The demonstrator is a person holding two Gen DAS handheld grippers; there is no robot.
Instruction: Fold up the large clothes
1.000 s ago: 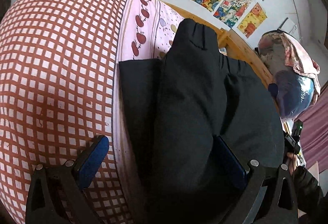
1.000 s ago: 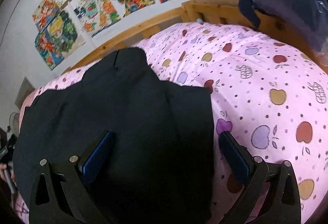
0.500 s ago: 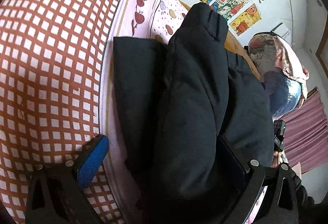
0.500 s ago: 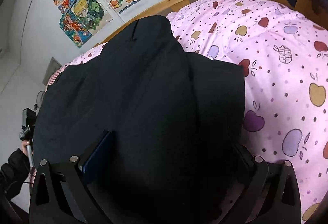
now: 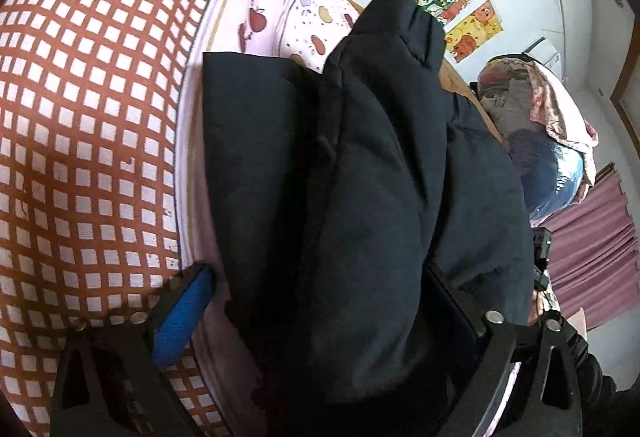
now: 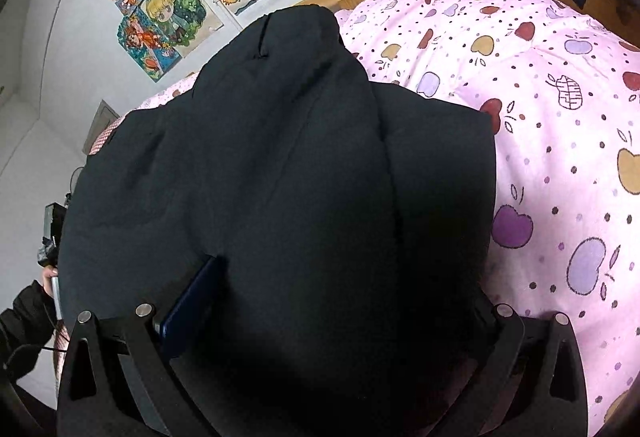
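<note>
one black puffy coat, folded thick, on one pink apple blanket | left gripper wide, closing around coat | right gripper wide around coat

A plain black padded jacket fills mid-frame. At left lies a rust-red blanket with a white square grid. The pale pink quilt carries red, purple and yellow apples and dark dots. Blue finger pads sit lower left.

Black jacket on pink apple-print quilt, right gripper astride it
</note>
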